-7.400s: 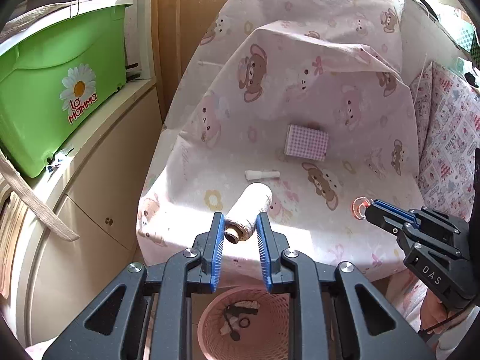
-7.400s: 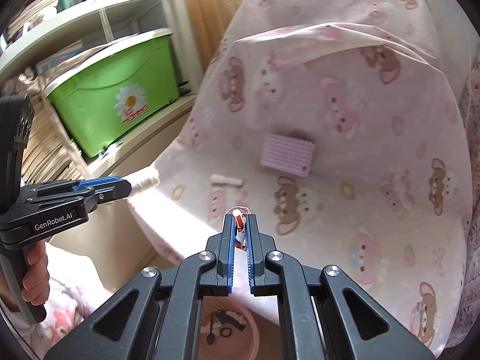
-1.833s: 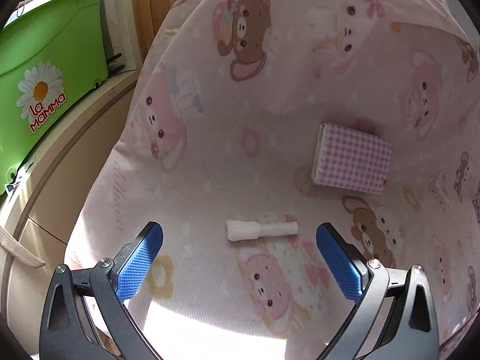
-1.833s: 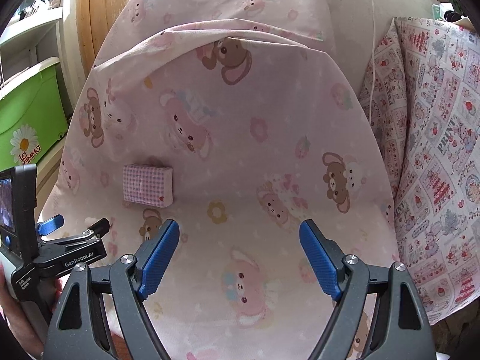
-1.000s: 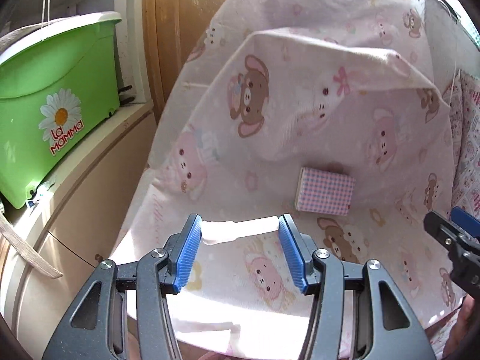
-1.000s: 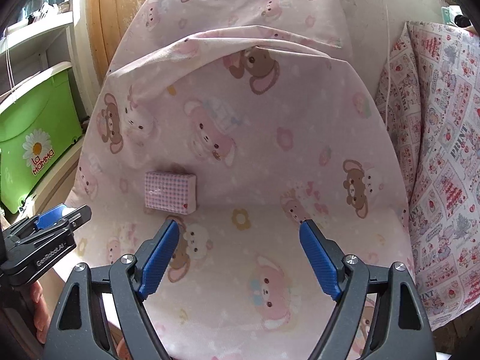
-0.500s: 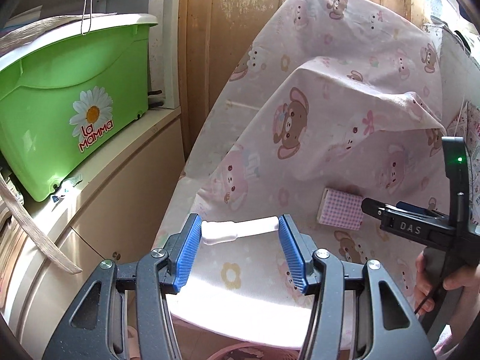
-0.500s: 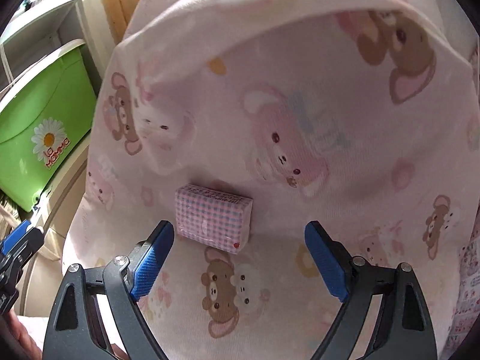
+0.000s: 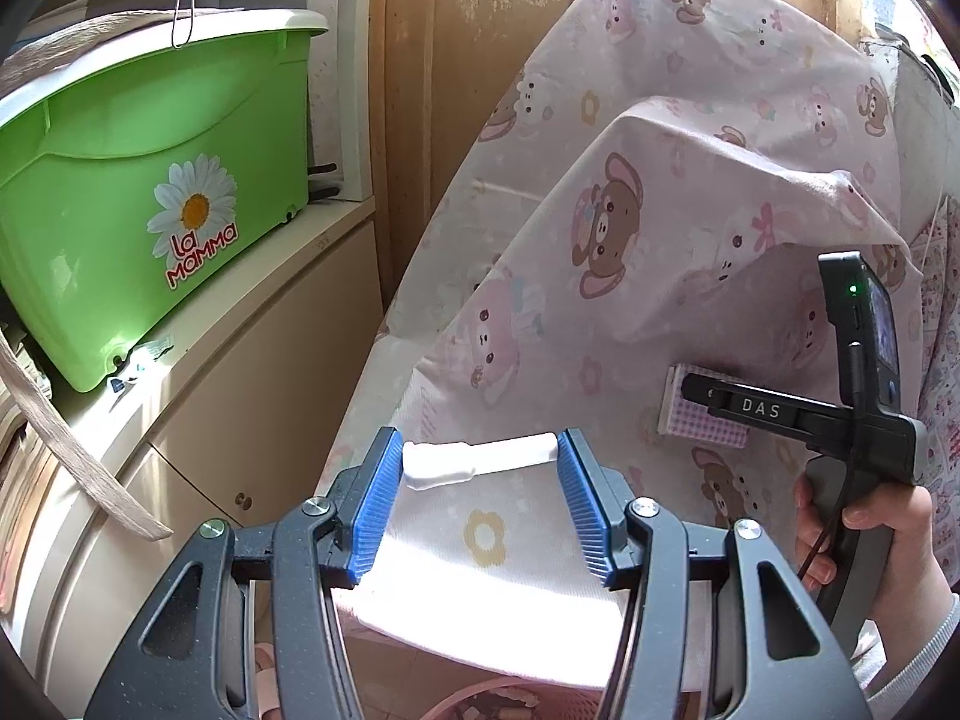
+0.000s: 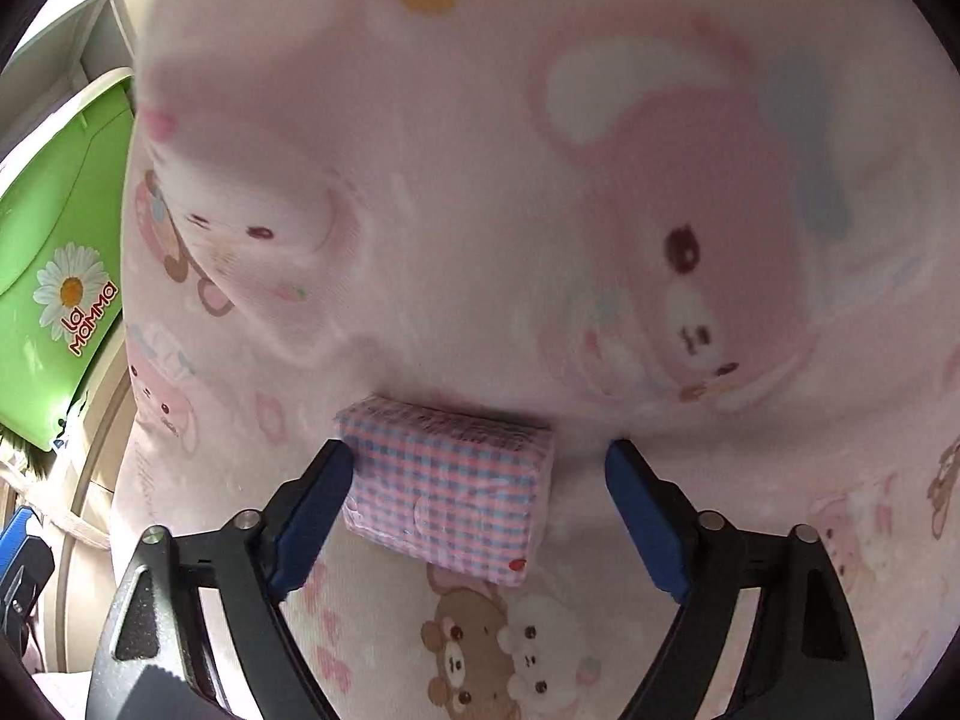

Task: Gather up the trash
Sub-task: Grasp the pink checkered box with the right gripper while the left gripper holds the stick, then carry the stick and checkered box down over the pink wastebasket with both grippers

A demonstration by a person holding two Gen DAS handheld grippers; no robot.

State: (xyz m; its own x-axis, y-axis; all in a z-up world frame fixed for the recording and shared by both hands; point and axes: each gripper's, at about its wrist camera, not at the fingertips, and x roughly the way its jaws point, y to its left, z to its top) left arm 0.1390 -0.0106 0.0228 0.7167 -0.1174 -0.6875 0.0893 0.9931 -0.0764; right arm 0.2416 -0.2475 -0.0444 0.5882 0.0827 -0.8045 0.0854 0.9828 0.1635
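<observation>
A short white tube [image 9: 477, 461] lies crosswise between the blue pads of my left gripper [image 9: 477, 480], which is shut on its two ends and holds it over the front edge of the pink bear-print seat cover [image 9: 600, 312]. A pink-and-blue chequered pack [image 10: 444, 480] rests on the seat against the backrest. My right gripper [image 10: 480, 468] straddles the pack with its jaws closing. Its left pad is at the pack's left edge, while the right pad stands clear of it. The left wrist view also shows the right gripper [image 9: 750, 405], held by a hand [image 9: 864, 540], over the pack [image 9: 702, 426].
A green lidded bin [image 9: 150, 180] stands on a beige cabinet [image 9: 240, 390] to the left of the seat. The rim of a pink woven basket [image 9: 480, 702] shows below the seat's front edge. A patterned cloth [image 9: 942, 330] hangs at the right.
My right gripper has dropped forward to the chequered pack and now straddles it, its jaws a little narrower. The left gripper has drawn back from the seat, still holding the white tube.
</observation>
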